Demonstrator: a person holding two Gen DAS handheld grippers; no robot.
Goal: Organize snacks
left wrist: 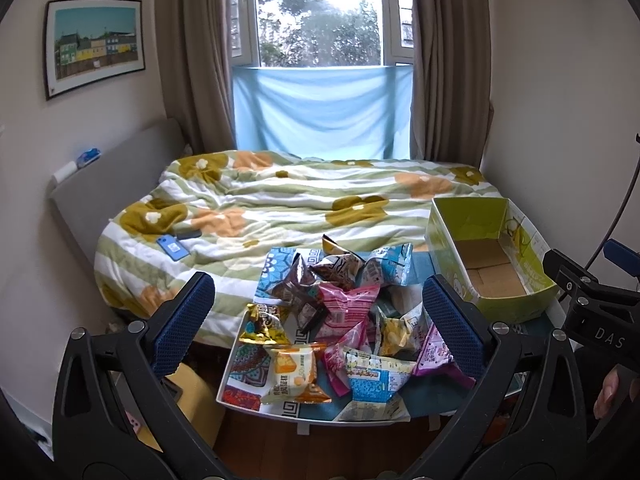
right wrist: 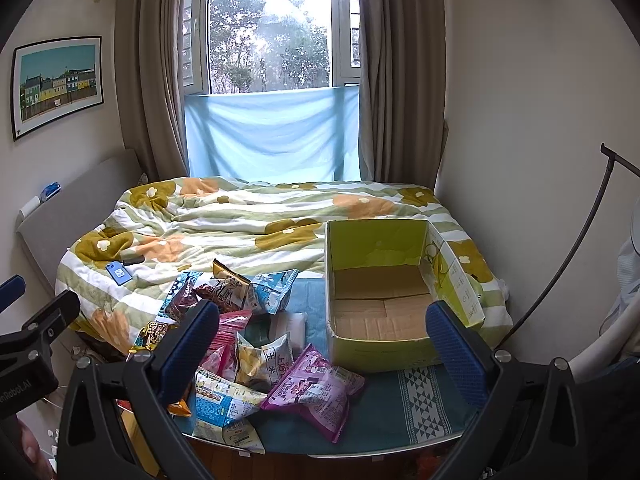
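A pile of snack packets [left wrist: 340,320] lies on a small table with a patterned cloth [left wrist: 240,364] at the foot of the bed; it also shows in the right wrist view [right wrist: 248,344]. A purple packet [right wrist: 316,392] lies at the pile's right edge. An empty green cardboard box [left wrist: 488,264] stands to the right of the pile, also in the right wrist view [right wrist: 384,304]. My left gripper [left wrist: 320,324] is open and empty, hovering before the pile. My right gripper [right wrist: 324,344] is open and empty, between pile and box.
A bed with a flowered duvet [left wrist: 300,204] lies behind the table, with a blue phone-like item [left wrist: 173,249] on it. A grey headboard [left wrist: 104,196] is at the left, a wall at the right. A yellow object [left wrist: 196,404] sits on the floor left of the table.
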